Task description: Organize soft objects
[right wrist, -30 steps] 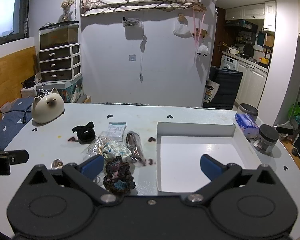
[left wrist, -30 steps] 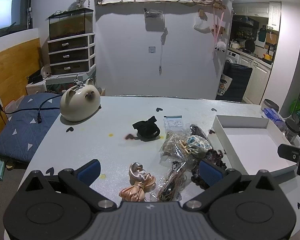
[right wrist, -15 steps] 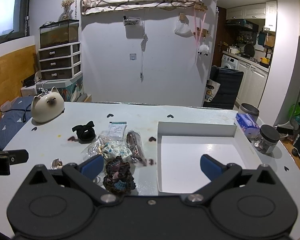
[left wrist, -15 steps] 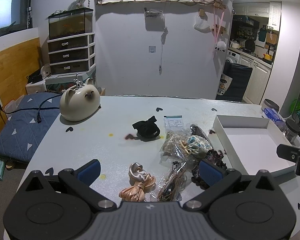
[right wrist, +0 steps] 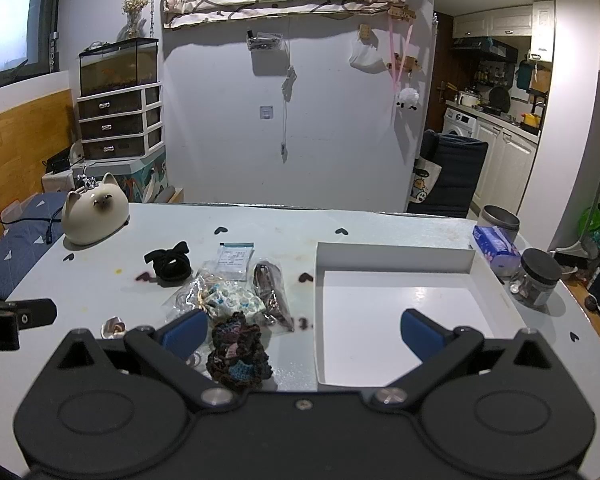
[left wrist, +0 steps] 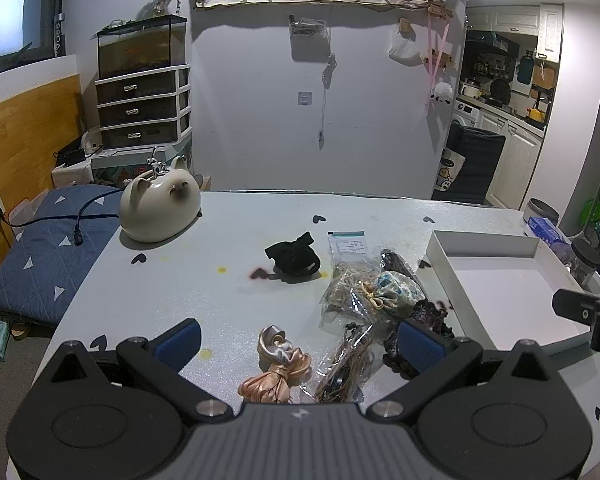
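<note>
While both grippers, left (left wrist: pixel 298 338) & right (right wrist: pixel 303 326), hover w/ jaws wide, holding nothing, soft items lie loose on counter (left wrist: pixel 220 240) left of empty tray (right wrist: pixel 396 300): scrunchie (right wrist: pixel 238 350), satin tie (left wrist: pixel 276 364), bagged bits (left wrist: pixel 364 292); risk: slick bags slip, snag neighbours.

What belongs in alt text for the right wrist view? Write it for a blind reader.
Open right tongs hover over a pale table, empty. Between the fingers lies a dark crocheted scrunchie, beside an empty white box. Farther left are bagged hair ties, a black scrunchie and a cat-shaped ceramic pot.
</note>
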Action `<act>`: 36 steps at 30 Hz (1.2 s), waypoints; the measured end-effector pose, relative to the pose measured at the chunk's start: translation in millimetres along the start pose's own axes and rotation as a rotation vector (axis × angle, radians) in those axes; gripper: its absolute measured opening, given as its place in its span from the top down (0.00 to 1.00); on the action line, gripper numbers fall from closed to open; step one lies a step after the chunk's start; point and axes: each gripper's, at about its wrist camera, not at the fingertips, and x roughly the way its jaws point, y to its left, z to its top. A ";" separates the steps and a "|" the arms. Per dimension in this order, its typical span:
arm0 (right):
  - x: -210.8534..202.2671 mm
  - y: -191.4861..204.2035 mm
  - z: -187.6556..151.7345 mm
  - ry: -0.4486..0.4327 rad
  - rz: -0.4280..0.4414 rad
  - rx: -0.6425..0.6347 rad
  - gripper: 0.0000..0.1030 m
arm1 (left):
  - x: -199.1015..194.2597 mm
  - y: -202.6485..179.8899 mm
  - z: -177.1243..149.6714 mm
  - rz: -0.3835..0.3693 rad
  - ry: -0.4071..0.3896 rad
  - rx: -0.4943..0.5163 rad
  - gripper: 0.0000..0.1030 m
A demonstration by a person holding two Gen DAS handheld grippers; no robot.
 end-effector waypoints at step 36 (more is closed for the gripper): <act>-2.9 0.3 5.6 0.005 0.001 0.000 0.00 | 7.1 -1.8 -0.8 -0.001 0.000 0.000 0.00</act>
